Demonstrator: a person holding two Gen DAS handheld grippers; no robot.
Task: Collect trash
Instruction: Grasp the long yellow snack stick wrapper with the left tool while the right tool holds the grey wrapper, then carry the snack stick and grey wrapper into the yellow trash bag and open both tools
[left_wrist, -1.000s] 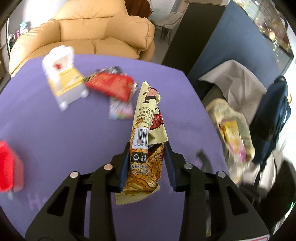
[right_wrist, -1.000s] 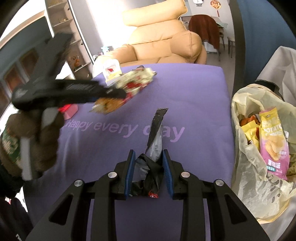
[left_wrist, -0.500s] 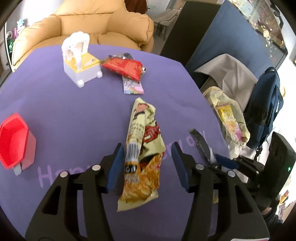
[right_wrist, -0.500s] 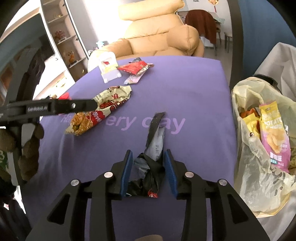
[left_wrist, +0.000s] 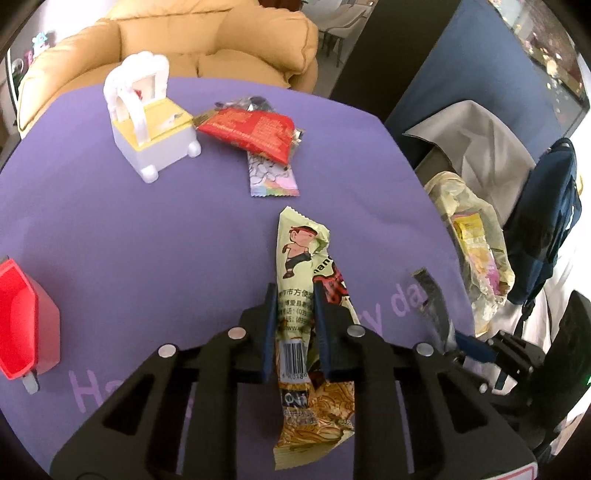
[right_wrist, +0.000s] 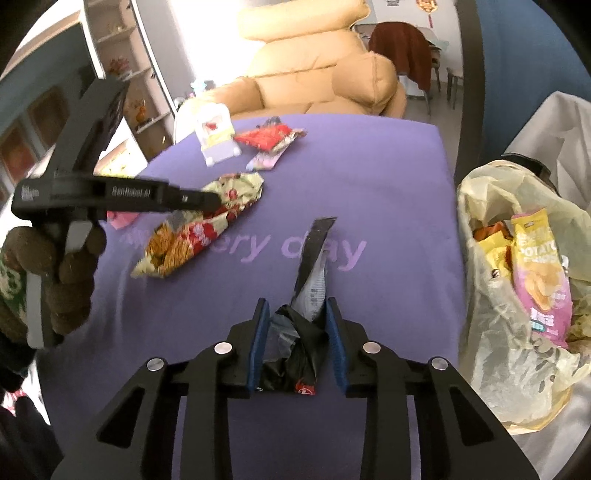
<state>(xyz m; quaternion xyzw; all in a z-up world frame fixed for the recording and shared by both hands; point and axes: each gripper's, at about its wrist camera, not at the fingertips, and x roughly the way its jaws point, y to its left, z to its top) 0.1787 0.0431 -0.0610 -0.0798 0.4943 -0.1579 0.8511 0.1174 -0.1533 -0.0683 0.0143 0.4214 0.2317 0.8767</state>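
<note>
Because the yellow trash bag (right_wrist: 517, 302) sags open off the right edge of the purple table (right_wrist: 388, 177), at the right of the right wrist view, with snack packets already inside, it seems set there so wrappers need only a short carry. The noodle wrapper (left_wrist: 314, 314) lies lengthwise at lower centre of the left wrist view, running between the fingers of the left gripper (left_wrist: 294, 310), whose jaws are closing on its middle and already pinch it. Smaller, the black wrapper (right_wrist: 306, 314) stands crumpled at lower centre of the right wrist view inside the right gripper (right_wrist: 297, 341), whose jaws are closing against its sides.
</note>
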